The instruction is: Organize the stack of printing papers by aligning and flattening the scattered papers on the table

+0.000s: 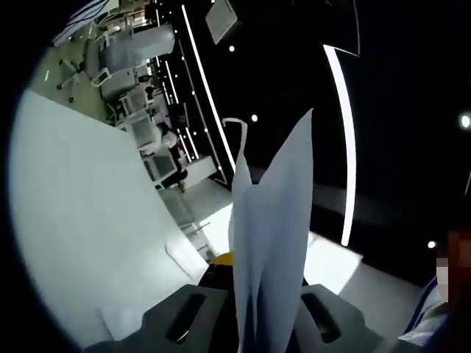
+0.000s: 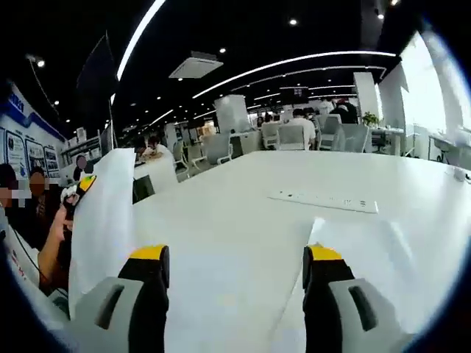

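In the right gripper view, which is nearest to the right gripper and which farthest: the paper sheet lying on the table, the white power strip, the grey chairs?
1. The paper sheet, lying on the white table just ahead of the open right gripper, beside its right-hand jaw.
2. The power strip, further along the table, right of centre.
3. The grey chairs, beyond the table's far edge.

We see bright ceiling light strips (image 2: 287, 62) and window (image 2: 441, 81) daylight washing the white table (image 2: 243, 213) in the right gripper view; fisheye bending curves the edges. In the left gripper view, a dark ceiling contrasts with glaring strips (image 1: 346, 140), papers (image 1: 268, 243) softly blurred.
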Demonstrator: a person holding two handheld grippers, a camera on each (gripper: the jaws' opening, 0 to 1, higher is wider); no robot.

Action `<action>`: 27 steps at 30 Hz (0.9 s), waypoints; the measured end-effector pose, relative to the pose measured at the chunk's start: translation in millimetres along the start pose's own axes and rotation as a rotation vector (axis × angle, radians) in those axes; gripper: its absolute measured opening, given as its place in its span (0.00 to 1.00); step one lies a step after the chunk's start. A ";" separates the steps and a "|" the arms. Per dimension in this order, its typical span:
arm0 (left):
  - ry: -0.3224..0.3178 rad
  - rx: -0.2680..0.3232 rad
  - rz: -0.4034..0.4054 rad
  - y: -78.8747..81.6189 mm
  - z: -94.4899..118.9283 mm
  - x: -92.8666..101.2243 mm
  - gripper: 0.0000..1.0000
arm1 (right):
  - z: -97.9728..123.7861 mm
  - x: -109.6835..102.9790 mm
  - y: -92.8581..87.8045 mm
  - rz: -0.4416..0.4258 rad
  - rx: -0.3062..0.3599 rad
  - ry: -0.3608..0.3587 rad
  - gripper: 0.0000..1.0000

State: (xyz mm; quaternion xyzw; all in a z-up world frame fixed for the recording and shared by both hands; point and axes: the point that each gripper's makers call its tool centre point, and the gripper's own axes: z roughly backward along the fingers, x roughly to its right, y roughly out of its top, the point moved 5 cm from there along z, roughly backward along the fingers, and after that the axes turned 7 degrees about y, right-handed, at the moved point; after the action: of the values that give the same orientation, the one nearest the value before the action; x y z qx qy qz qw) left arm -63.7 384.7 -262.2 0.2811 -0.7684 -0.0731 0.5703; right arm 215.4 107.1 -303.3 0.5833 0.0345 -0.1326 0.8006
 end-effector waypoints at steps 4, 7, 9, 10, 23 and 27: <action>-0.006 0.003 -0.008 2.0 -0.3 0.7 0.06 | 9.7 10.9 -1.8 -0.005 -0.008 -0.030 0.75; -0.010 0.003 -0.008 2.5 0.0 1.3 0.06 | 15.1 18.3 -3.4 0.023 -0.017 -0.061 0.87; -0.011 0.002 -0.009 3.5 0.1 1.4 0.06 | 19.3 22.8 -4.1 0.049 -0.025 -0.080 0.89; -0.012 0.002 -0.011 4.2 0.6 2.0 0.06 | 21.3 26.7 -2.7 0.063 -0.015 -0.094 0.90; -0.020 0.021 -0.027 10.1 3.4 1.7 0.06 | 62.0 63.2 -12.7 0.057 -0.079 -0.260 0.90; -0.018 0.014 -0.026 12.0 1.3 -0.4 0.06 | 74.0 69.2 -16.6 0.037 -0.077 -0.281 0.90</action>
State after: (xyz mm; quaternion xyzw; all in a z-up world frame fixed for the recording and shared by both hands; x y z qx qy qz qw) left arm -69.0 394.5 -257.8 0.2943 -0.7704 -0.0775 0.5602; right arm 270.4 20.7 -309.7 0.5286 -0.0836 -0.1966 0.8216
